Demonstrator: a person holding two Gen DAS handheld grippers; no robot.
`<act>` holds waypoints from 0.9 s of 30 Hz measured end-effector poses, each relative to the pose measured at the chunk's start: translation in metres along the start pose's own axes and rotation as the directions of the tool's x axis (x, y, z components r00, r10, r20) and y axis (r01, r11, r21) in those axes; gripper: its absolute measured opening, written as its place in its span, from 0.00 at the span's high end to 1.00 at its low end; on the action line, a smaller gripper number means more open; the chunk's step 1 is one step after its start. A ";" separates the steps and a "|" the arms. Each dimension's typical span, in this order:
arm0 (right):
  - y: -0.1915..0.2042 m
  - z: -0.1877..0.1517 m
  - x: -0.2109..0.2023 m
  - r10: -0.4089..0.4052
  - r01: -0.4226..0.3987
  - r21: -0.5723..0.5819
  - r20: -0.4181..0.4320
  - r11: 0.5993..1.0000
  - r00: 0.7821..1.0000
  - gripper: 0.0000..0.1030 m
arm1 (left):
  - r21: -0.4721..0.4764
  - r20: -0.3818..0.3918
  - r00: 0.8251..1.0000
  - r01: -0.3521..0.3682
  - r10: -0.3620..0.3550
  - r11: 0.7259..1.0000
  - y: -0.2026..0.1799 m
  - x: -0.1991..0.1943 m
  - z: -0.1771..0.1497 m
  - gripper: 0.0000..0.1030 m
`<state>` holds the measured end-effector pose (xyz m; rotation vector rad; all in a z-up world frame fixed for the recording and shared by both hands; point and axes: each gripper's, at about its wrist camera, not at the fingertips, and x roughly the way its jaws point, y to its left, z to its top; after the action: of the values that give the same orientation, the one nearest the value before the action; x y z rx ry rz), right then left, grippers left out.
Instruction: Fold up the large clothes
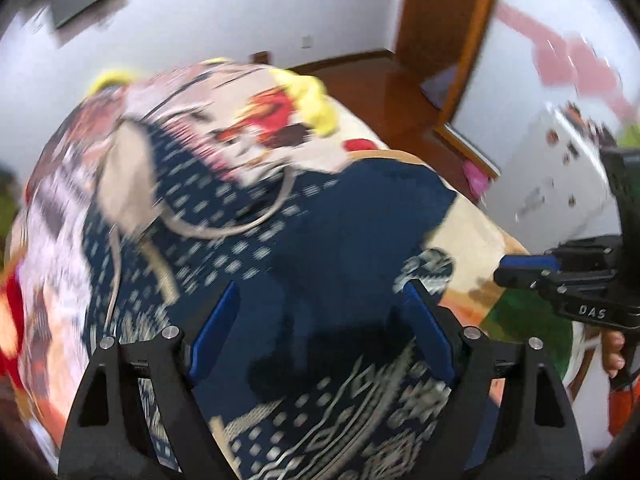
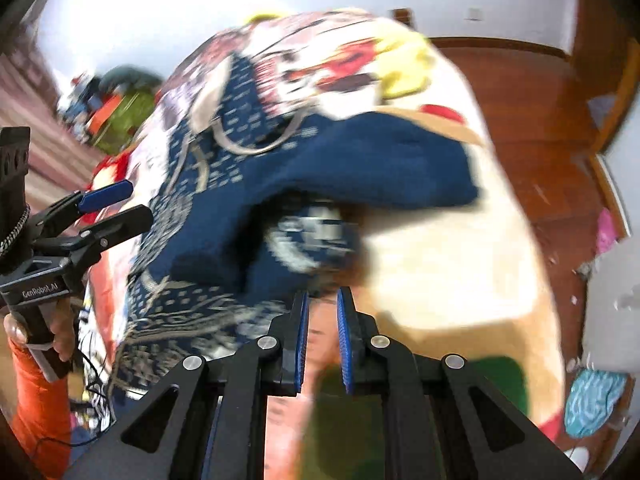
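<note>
Nearest our left wrist camera, our left gripper (image 1: 320, 292) hovers with its blue-padded fingers (image 1: 216, 328) spread wide apart and nothing between them, pointing down at a large navy-blue knitted garment with a pale beige pattern (image 1: 320, 232). That garment lies spread on a bed covered by a bright cartoon-print blanket in cream, red and green (image 1: 472, 220); one plain navy part is folded across the patterned body, and a beige cord (image 1: 224, 230) loops over the dotted area. A yellow bundle of cloth (image 1: 316, 100) sits at the blanket's far end.

From our right wrist camera, our right gripper (image 2: 322, 296) has its jaws drawn close together, with only a narrow gap and no cloth caught in it; its tips sit just beside the garment's (image 2: 280, 184) bunched edge, though blur keeps us from telling whether they touch. At that view's left edge we see our left hand (image 2: 48, 328) in an orange sleeve (image 2: 40, 408) gripping the left gripper's handle. Brown wooden floor (image 2: 540, 120) and a white wall (image 2: 160, 4) lie beyond the bed.
</note>
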<state>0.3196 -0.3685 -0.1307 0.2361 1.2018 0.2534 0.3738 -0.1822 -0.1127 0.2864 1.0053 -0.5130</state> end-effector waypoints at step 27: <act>-0.072 -0.004 0.017 -0.034 0.040 0.151 -0.043 0.988 0.998 0.90 | -0.024 0.110 0.992 -0.055 0.057 0.998 -0.006 0.030 0.078 0.96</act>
<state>0.3266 -0.4308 -0.1694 0.3425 1.2660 0.1348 0.4399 -0.2313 -0.0985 0.2641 0.8918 -0.4621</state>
